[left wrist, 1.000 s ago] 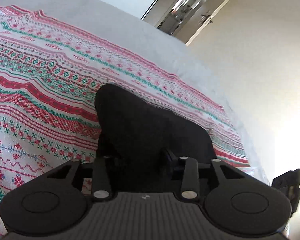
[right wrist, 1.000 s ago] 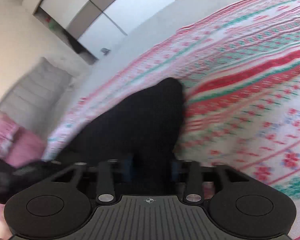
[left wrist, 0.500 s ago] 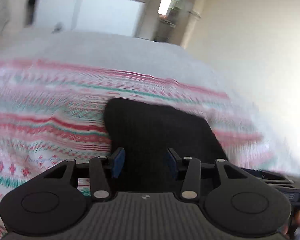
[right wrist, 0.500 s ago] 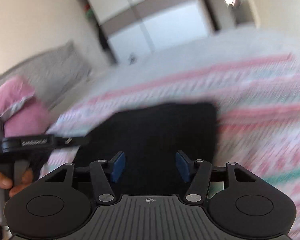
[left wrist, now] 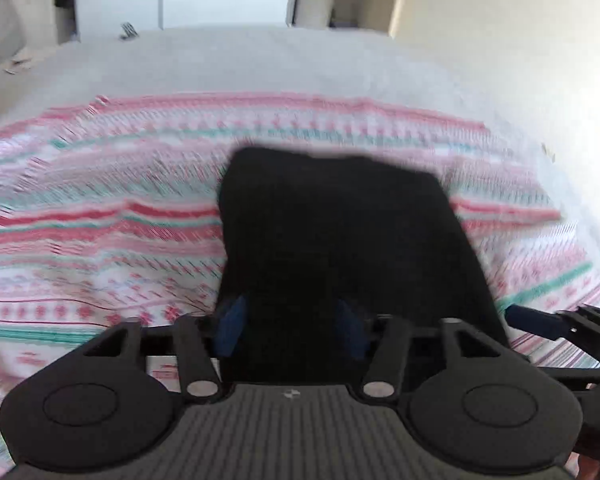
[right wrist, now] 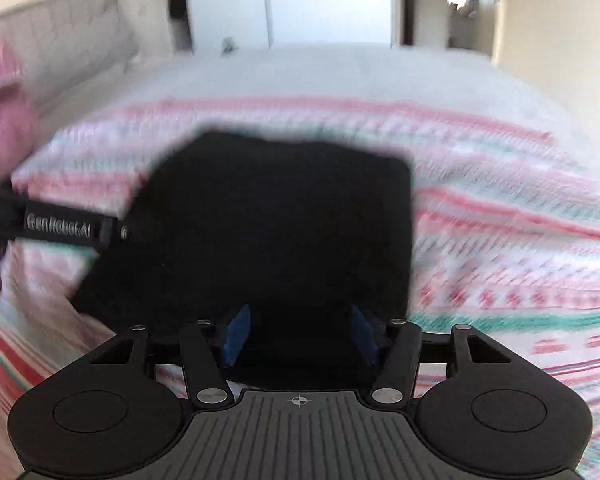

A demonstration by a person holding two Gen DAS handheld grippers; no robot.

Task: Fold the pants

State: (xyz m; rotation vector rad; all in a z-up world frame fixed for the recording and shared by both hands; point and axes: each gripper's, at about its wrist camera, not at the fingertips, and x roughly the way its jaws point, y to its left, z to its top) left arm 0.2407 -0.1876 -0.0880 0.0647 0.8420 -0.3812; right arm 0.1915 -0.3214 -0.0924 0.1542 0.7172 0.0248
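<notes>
The black pants (left wrist: 340, 240) lie folded into a compact rectangle on the patterned blanket, and also show in the right wrist view (right wrist: 268, 232). My left gripper (left wrist: 292, 328) is open, its blue pads apart over the near edge of the pants. My right gripper (right wrist: 300, 332) is open too, its pads apart above the near edge. Neither holds cloth. The left gripper's body (right wrist: 64, 232) shows at the left of the right wrist view, and the right gripper's finger (left wrist: 540, 324) at the right of the left wrist view.
A red, green and white patterned blanket (left wrist: 100, 220) covers the near part of a grey bed (left wrist: 260, 64). A pink pillow (right wrist: 0, 120) and a grey headboard (right wrist: 60, 48) are at the left. White wardrobe doors (right wrist: 328, 12) stand beyond.
Both grippers have opened and let go of the pants, then pulled back and swung level. The pants now lie flat as a folded rectangle.
</notes>
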